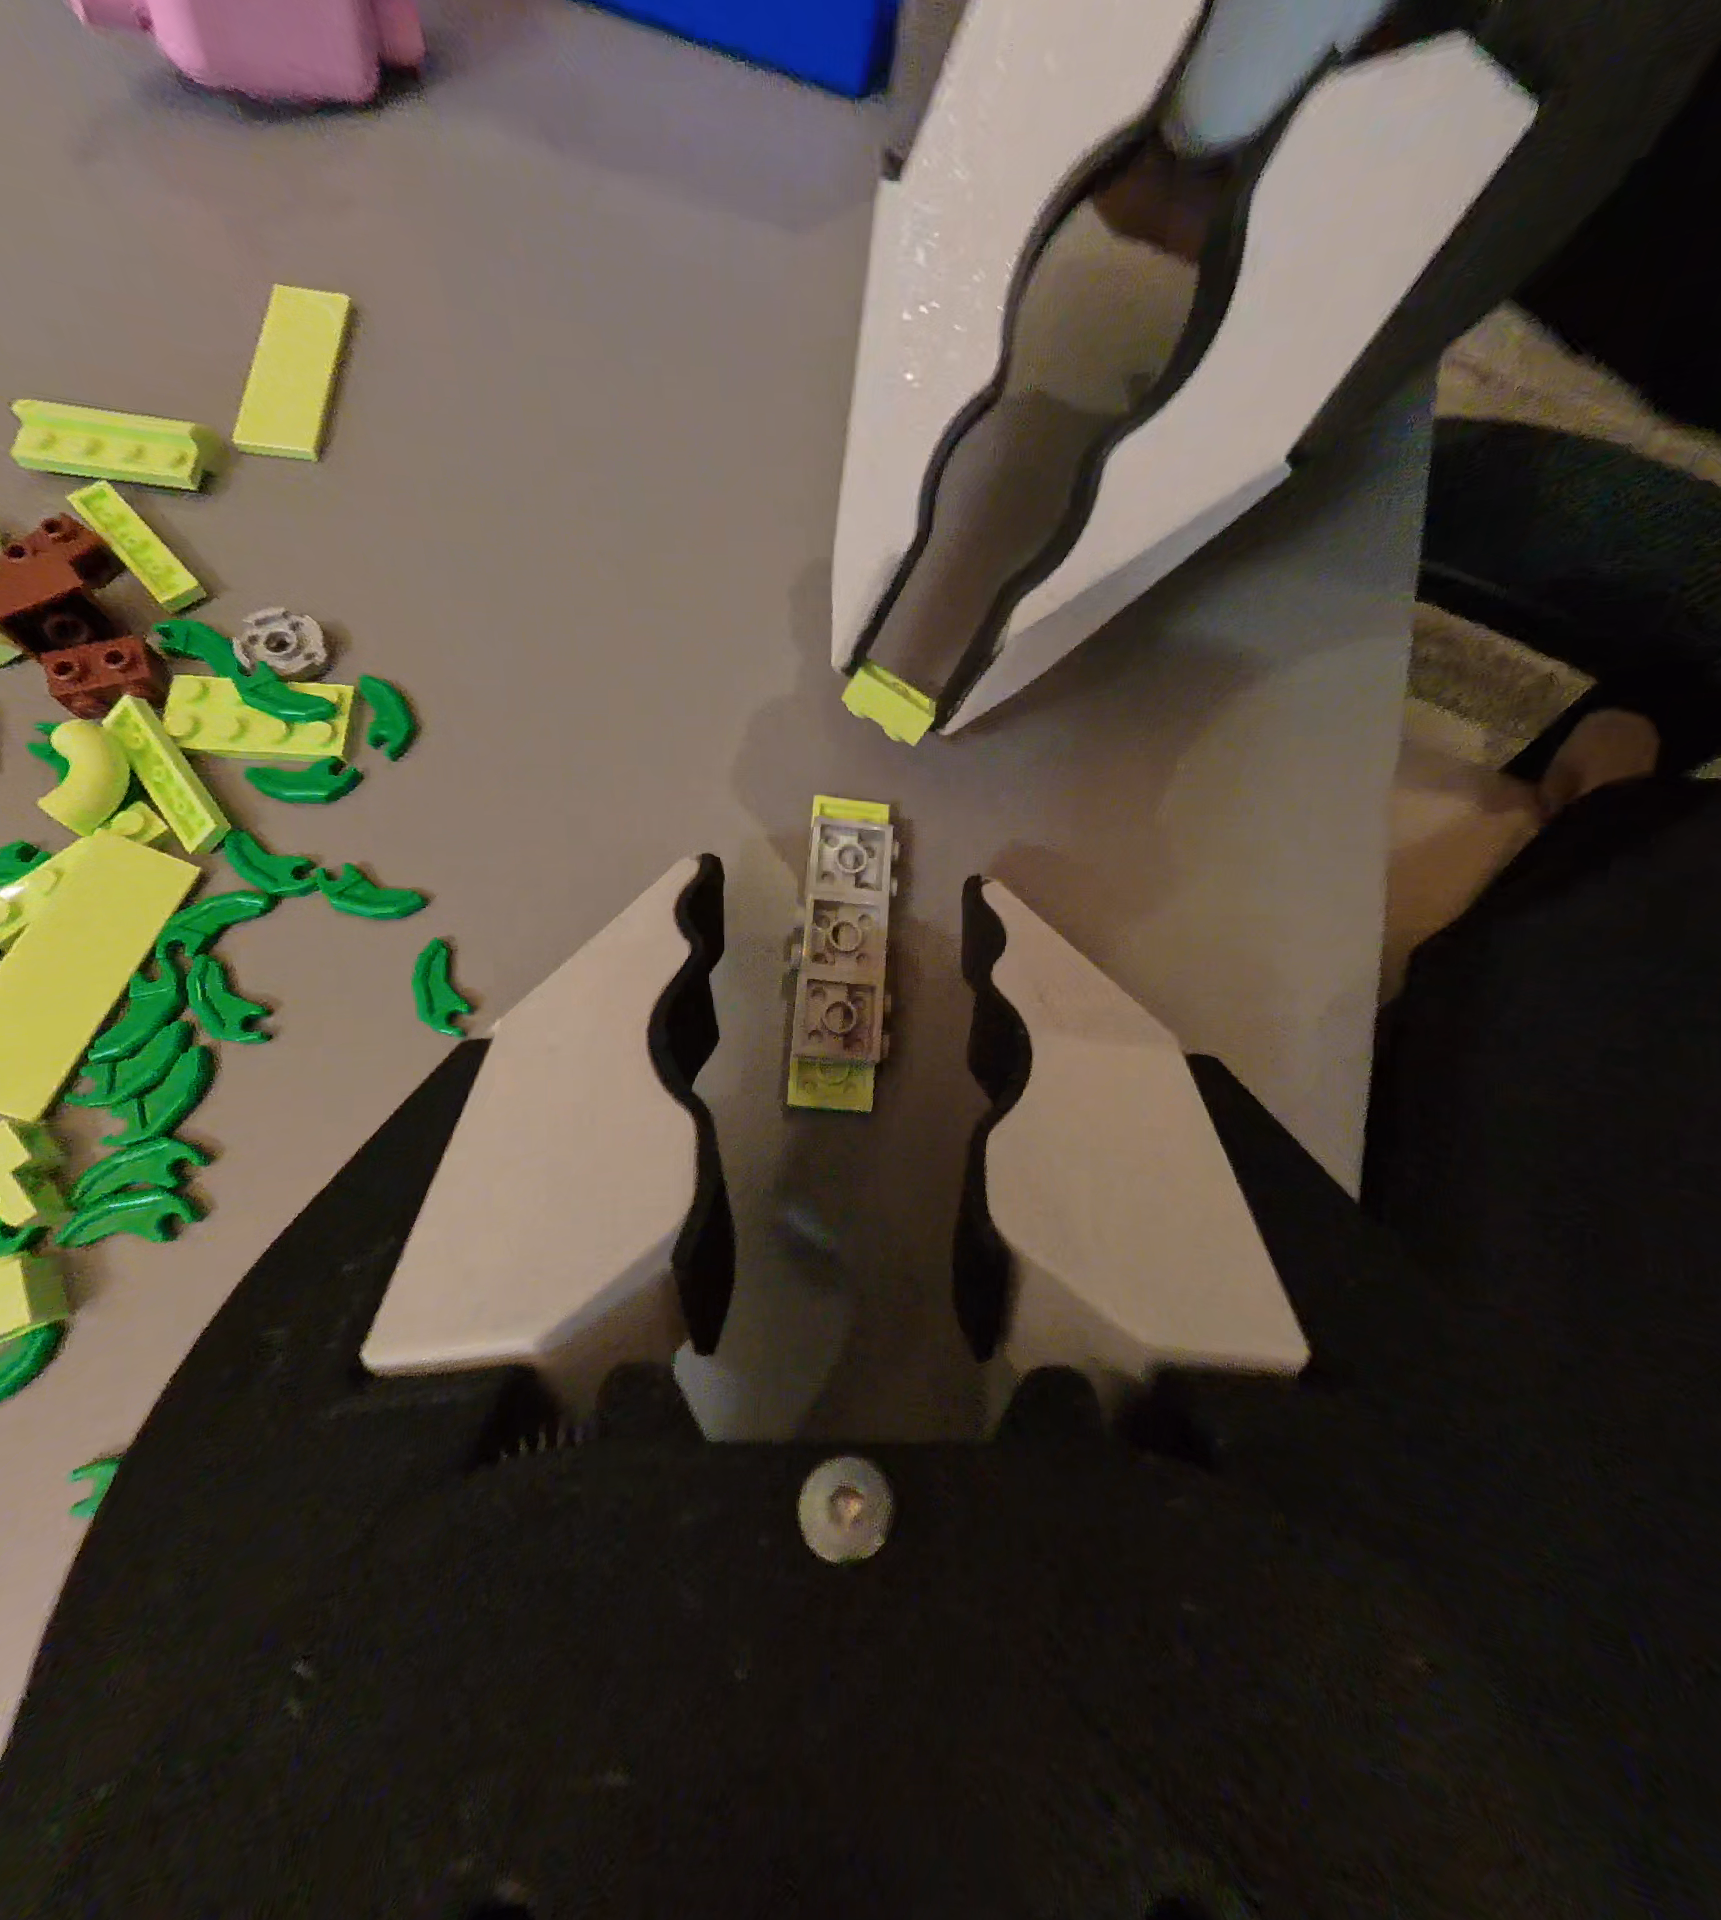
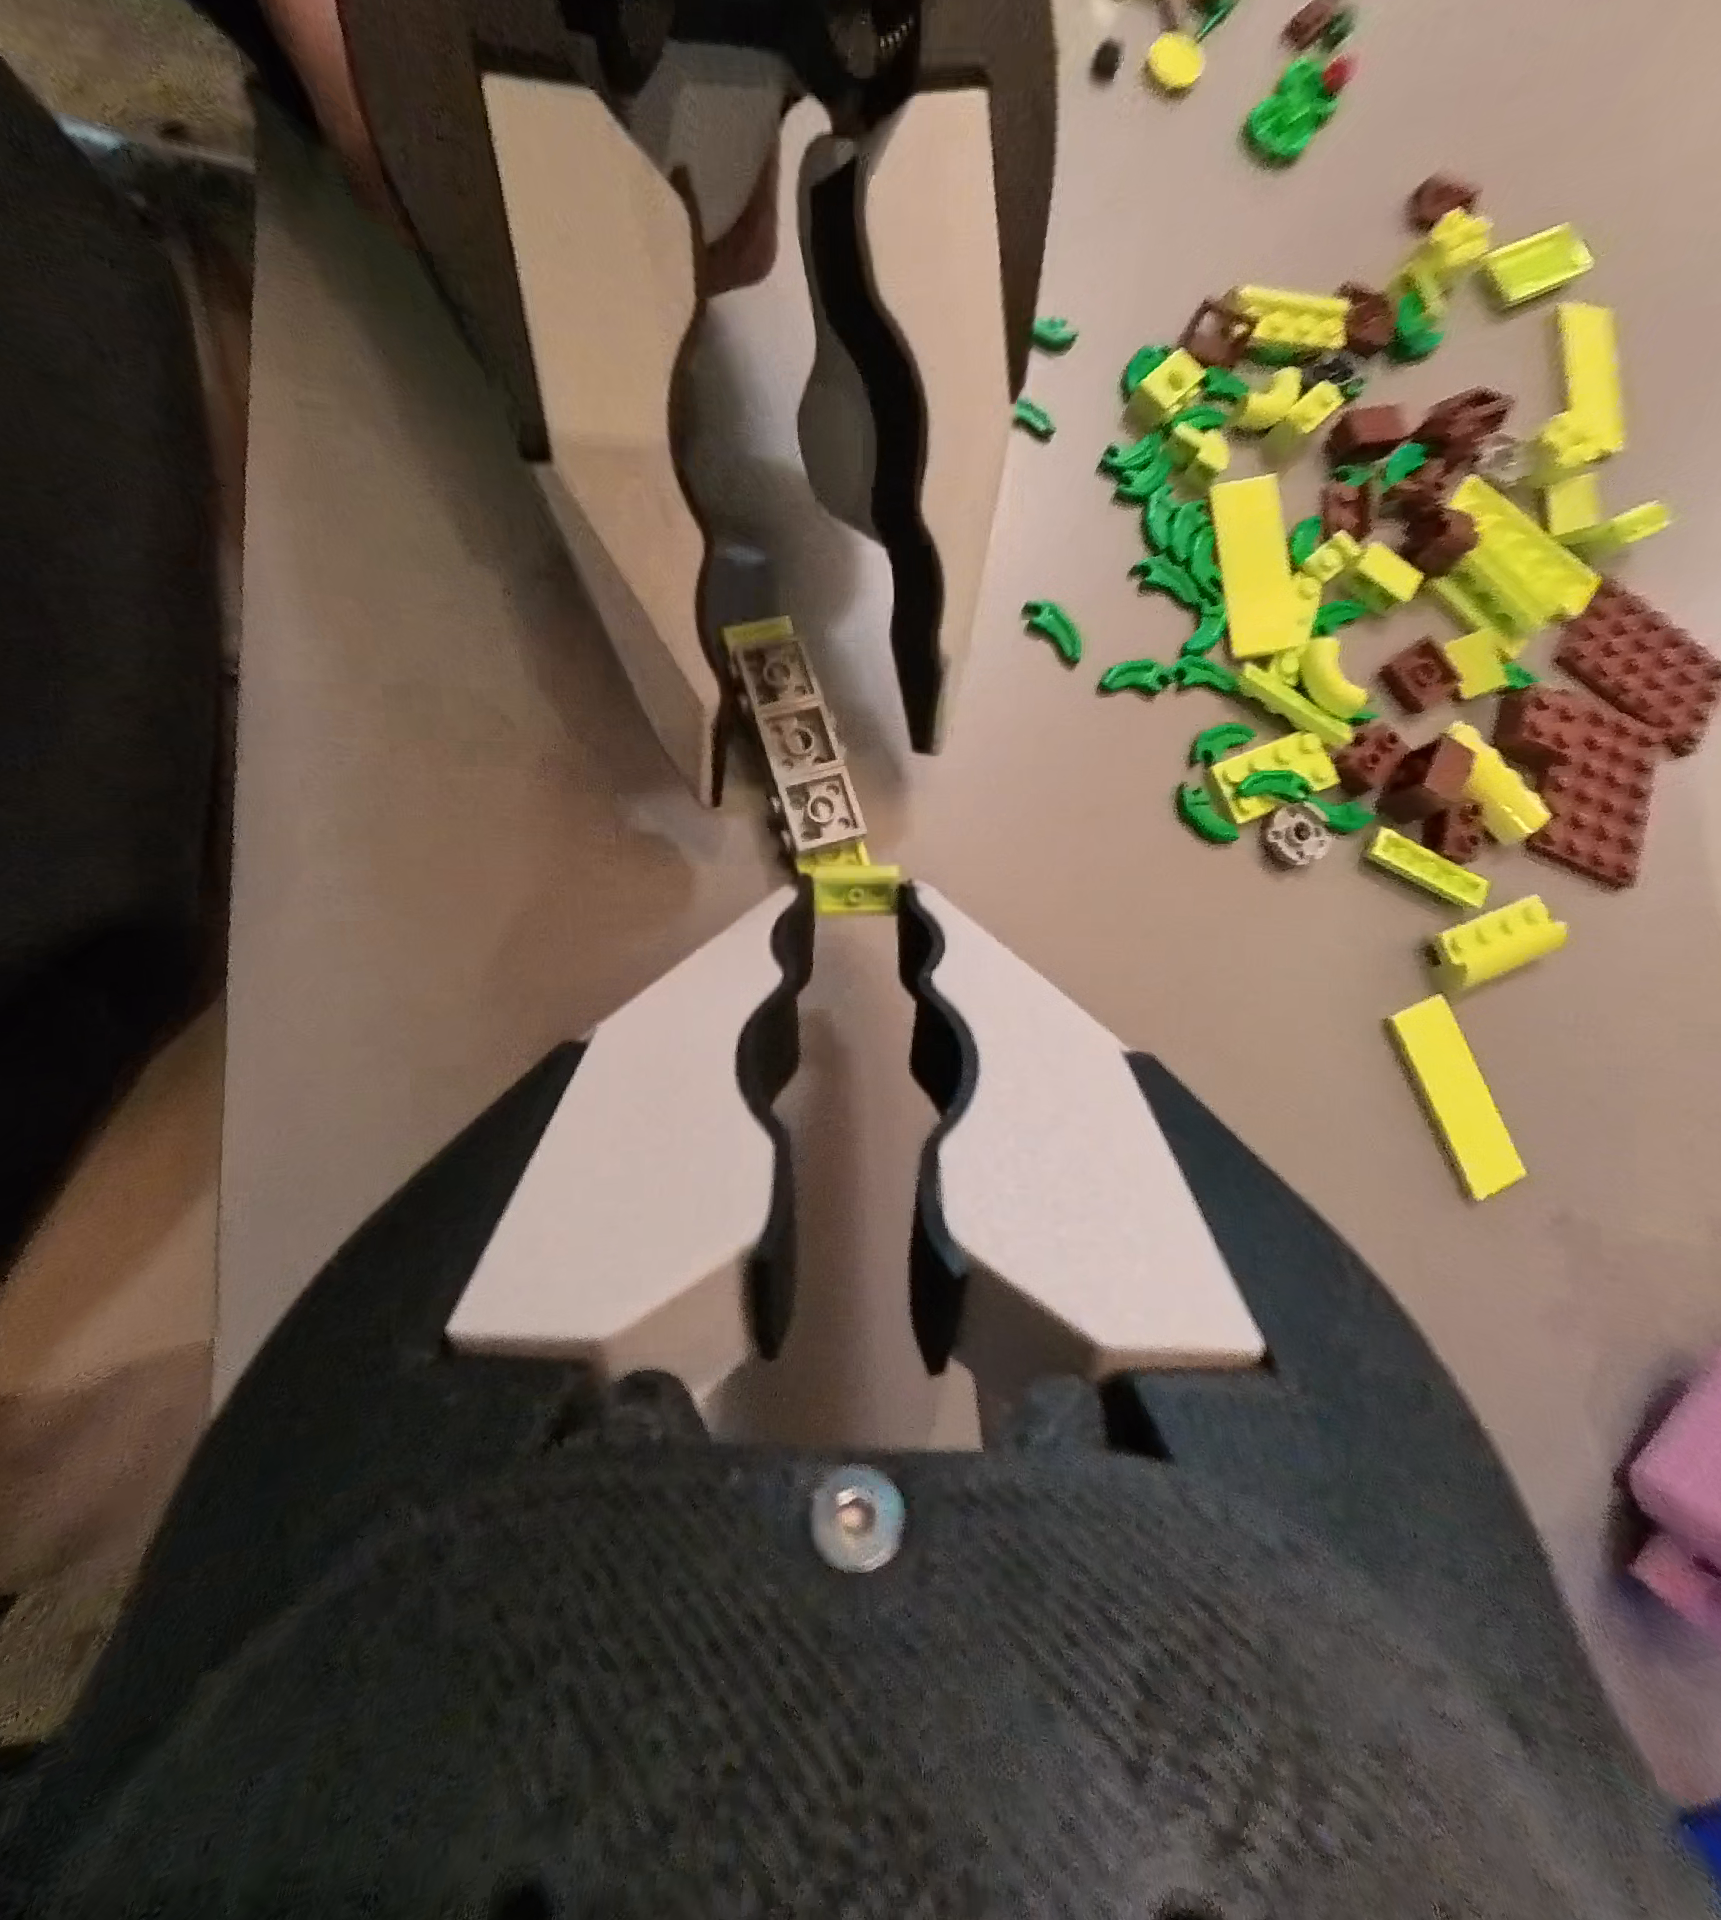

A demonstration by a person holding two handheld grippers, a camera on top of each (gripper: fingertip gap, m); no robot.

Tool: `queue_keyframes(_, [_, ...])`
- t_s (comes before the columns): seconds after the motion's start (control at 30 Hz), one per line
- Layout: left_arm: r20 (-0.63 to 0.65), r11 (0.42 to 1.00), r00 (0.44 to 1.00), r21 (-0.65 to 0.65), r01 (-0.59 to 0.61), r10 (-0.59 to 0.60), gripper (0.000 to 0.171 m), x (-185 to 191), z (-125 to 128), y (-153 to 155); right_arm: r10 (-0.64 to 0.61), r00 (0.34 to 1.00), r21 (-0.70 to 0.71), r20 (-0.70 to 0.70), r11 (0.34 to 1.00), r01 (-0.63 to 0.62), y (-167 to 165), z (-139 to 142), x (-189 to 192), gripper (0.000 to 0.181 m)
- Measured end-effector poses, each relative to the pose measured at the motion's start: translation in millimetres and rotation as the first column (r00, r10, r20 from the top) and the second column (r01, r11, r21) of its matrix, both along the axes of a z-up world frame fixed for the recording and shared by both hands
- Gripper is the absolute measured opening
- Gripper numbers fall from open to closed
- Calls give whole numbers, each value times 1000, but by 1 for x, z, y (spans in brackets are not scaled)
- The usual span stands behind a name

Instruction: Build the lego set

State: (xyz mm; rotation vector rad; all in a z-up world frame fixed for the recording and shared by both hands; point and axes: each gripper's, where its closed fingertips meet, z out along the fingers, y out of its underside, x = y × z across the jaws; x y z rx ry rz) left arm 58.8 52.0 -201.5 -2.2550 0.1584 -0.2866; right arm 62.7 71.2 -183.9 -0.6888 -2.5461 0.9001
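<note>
Nearest to the camera in the left wrist view is the left gripper [image 1: 843, 883], its jaws spread wide and holding nothing, one finger on each side of the small grey studded strip on lime plastic plates [image 1: 842, 954]. This strip lies flat on the grey table [image 1: 575, 364], between the fingers; whether a finger touches it I cannot tell. Just beyond its far end, the right gripper [image 2: 854, 902] is closed on a small lime plastic plate [image 2: 854, 894] at its fingertips, very near the strip's end. The strip is probably light, stiff and smooth, so it may slide under pressure; I think it is best taken by its two long sides. To the left lies a loose pile of lime, brown and green bricks [image 1: 108, 831], well apart.
</note>
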Motion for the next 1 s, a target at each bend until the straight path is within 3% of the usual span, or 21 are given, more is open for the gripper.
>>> queue_keyframes(0.27, [-50, 999, 999, -35, 3, -5, 20, 0, -7, 2, 126, 965, 72, 229, 987, -146, -5, -18, 0, 14])
queue_keyframes(1.0, [-8, 996, 1000, -81, 28, -29, 17, 4, -12, 1, 188, 915, 161, 357, 952, -259, -9, -23, -1, 13])
